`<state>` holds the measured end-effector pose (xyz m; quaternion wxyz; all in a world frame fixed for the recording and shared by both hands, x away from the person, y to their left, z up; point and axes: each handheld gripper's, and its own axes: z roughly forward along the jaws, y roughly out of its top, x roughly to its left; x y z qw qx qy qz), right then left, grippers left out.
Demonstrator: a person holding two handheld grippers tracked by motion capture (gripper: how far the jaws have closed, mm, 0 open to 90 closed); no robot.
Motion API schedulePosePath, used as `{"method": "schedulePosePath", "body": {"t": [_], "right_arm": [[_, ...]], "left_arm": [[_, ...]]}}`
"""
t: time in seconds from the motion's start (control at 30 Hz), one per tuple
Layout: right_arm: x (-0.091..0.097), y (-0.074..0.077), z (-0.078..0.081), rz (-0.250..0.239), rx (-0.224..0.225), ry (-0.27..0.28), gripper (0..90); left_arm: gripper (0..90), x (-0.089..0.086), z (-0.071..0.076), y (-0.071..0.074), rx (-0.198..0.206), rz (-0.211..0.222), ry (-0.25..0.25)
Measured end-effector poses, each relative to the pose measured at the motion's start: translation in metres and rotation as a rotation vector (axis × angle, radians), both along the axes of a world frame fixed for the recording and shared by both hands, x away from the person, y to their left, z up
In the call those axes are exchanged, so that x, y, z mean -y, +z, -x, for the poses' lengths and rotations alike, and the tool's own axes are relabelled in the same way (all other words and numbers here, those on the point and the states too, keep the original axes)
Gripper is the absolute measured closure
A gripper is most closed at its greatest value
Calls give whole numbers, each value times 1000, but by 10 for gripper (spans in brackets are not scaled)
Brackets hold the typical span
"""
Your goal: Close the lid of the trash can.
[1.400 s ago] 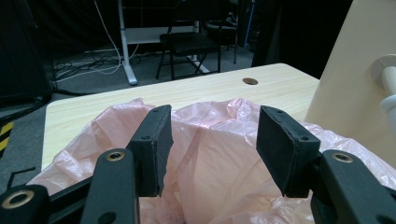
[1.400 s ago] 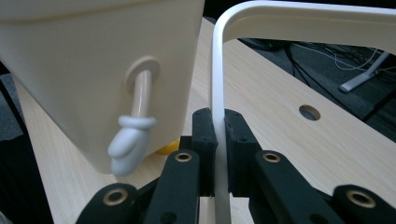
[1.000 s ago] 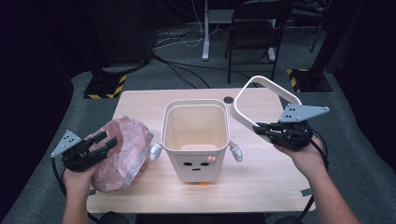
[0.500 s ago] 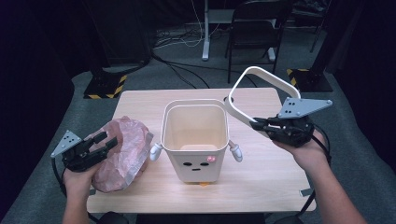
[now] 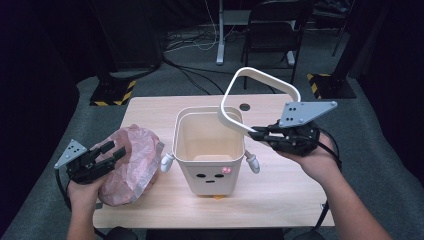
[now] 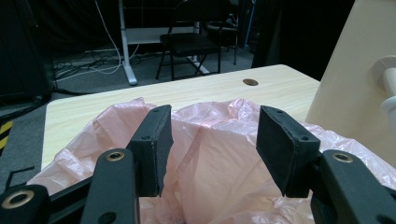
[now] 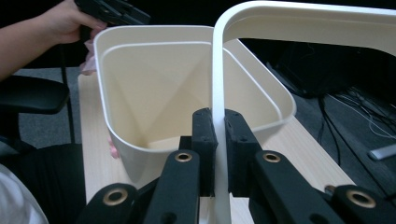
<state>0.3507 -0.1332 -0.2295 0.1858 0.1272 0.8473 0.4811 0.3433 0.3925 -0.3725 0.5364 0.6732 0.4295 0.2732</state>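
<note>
bin (image 5: 207,150) mid-table, open, unlined | right gripper (image 5: 260,134) clamped on white rim ring (image 5: 250,95), held up off the bin's right edge | left gripper (image 5: 107,152) jaws wide over pink bag (image 5: 132,162) beside it | step: likely ring removal | next: grip bag, line bin

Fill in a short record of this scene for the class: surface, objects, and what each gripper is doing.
surface: wooden table
bin: cream bin with a face, upright, mid-table
ring: white rim ring, lifted and tilted above the bin
bag: pink plastic bag, left of the bin
left gripper: open over the bag
right gripper: shut on the ring
</note>
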Motion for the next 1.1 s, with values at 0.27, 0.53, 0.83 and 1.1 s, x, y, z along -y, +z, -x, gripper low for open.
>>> {"method": "schedulePosePath", "body": {"t": [0.27, 0.53, 0.83, 1.1], "right_arm": [[-17, 3, -1, 5, -7, 61, 841], [-31, 5, 0, 9, -13, 122, 841], [-50, 9, 2, 24, -18, 191, 841], [-64, 10, 5, 42, -22, 240, 841]], "left_arm": [[455, 0, 0, -1, -2, 1, 2], [455, -1, 0, 0, 0, 5, 5], [455, -1, 0, 0, -2, 5, 5], [455, -1, 0, -1, -1, 4, 3]]}}
